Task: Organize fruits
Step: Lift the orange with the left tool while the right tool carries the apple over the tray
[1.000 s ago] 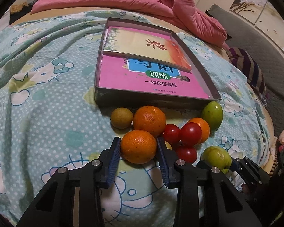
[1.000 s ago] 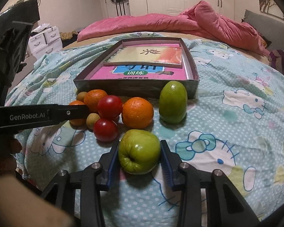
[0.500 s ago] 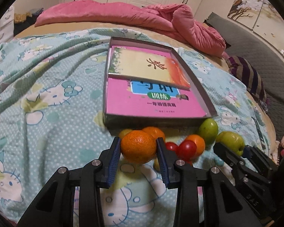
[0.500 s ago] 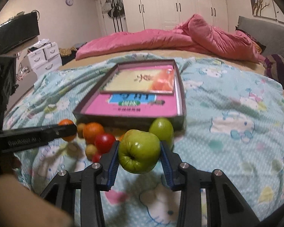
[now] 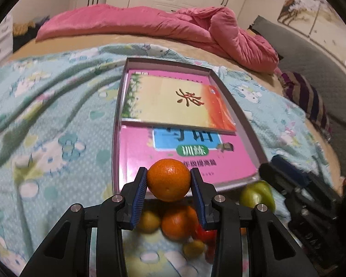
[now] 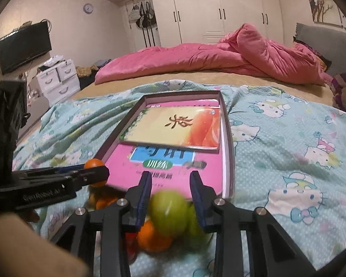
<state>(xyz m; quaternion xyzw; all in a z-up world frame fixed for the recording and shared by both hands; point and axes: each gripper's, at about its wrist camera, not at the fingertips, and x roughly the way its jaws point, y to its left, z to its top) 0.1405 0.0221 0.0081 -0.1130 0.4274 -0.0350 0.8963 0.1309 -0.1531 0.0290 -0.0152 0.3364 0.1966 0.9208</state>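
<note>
Lifted since a second ago, my left gripper (image 5: 169,182) pinches the orange (image 5: 168,179) at lower centre; my right gripper (image 6: 170,190) spreads around the blurred green apple (image 6: 168,212), orientation unreadable.

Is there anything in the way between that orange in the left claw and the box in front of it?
Nothing visible blocks it. The orange is lifted in the left claw at the box's near edge. Two books already cover the box's floor.
</note>
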